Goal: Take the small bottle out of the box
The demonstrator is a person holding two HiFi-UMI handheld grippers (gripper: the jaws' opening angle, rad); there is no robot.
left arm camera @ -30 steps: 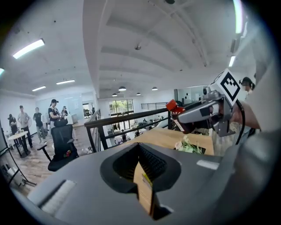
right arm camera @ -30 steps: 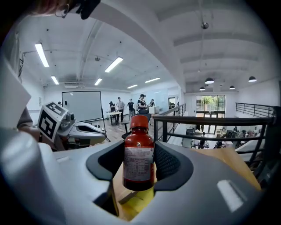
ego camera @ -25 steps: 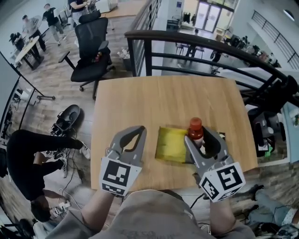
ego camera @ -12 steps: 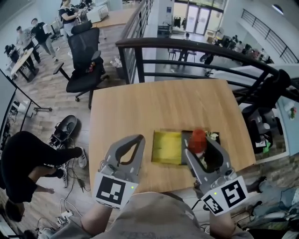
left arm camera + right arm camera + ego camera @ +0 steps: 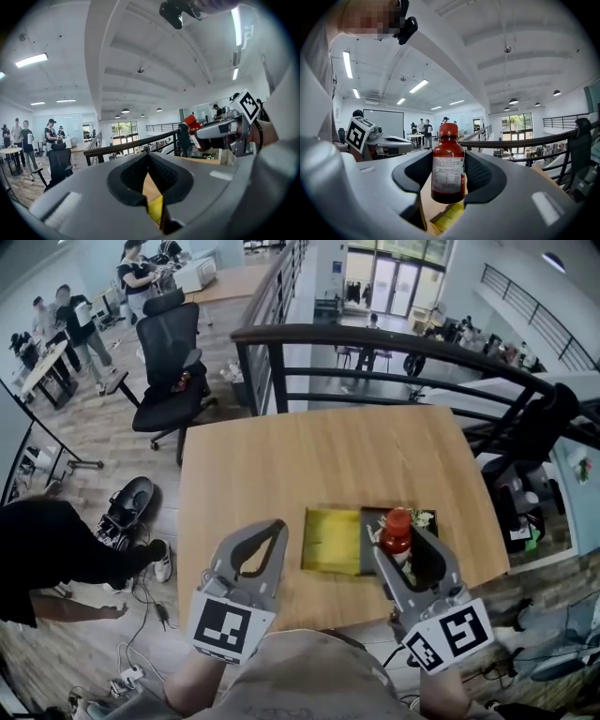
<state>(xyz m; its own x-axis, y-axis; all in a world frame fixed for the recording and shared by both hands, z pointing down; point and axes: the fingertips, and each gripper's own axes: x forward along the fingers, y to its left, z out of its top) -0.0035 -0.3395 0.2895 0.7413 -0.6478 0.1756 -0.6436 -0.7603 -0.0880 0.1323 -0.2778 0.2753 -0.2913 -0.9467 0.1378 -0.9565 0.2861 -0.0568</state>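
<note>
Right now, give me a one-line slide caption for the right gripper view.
Right gripper clamps a small red-capped bottle upright, clear of the yellow box below.

Glossy small bottle (image 5: 448,164), matt wooden table (image 5: 309,456)

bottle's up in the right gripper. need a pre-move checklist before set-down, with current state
1. Grip: ok. The right gripper has its jaws closed on the small bottle at label height.
2. Bottle attitude: ok. It is upright, with its red cap on.
3. Clear of the box: probably ok. The right gripper view shows the base hanging above the yellow flap; how much margin, cannot tell.
4. Other hand: ok. The left gripper is shut, empty and left of the box.
5. Set-down spot: ok. There is bare table beyond the box.
</note>
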